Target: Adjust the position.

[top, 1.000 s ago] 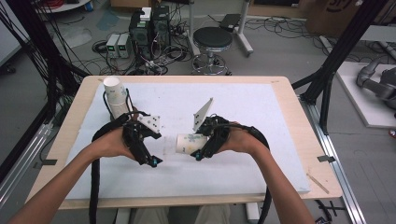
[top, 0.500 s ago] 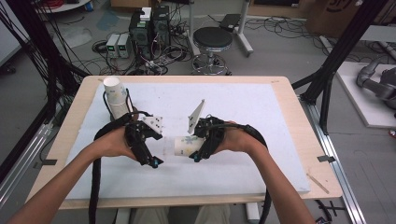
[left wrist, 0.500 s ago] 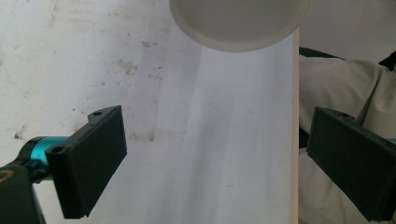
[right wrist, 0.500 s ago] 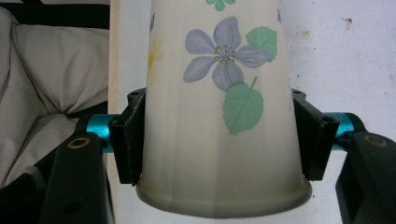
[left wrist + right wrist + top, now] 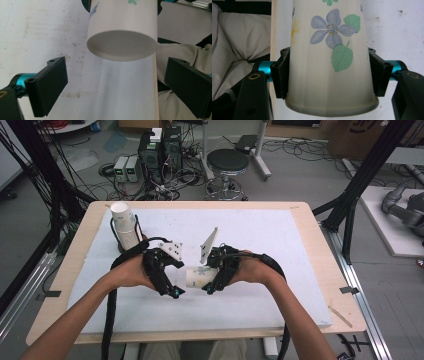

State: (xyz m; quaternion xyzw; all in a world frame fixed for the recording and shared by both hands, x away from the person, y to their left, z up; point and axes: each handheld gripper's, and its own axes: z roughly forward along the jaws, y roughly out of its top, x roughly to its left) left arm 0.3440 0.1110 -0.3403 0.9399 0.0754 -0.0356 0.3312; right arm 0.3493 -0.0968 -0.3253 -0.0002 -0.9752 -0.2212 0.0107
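Note:
A white paper cup (image 5: 197, 276) printed with flowers lies level in the air just above the white mat (image 5: 260, 235). My right gripper (image 5: 211, 286) is shut on it near its rim. In the right gripper view the cup (image 5: 329, 62) sits squeezed between the black pads (image 5: 280, 75) of that gripper (image 5: 328, 72). My left gripper (image 5: 170, 289) stands open at the cup's other end. In the left gripper view the cup's recessed base (image 5: 122, 46) faces the camera, and the left gripper (image 5: 116, 65) has its jaws wide apart on either side, touching nothing.
A stack of white cups (image 5: 125, 225) stands upright at the mat's far left, with a black cable looped near its foot. The wooden table edge (image 5: 320, 245) frames the mat. A stool (image 5: 227, 162) and computer boxes (image 5: 160, 147) stand on the floor beyond.
The right gripper with the cup has shifted slightly left, bringing the cup's base closer to the left gripper. The left gripper's jaws stay wide.

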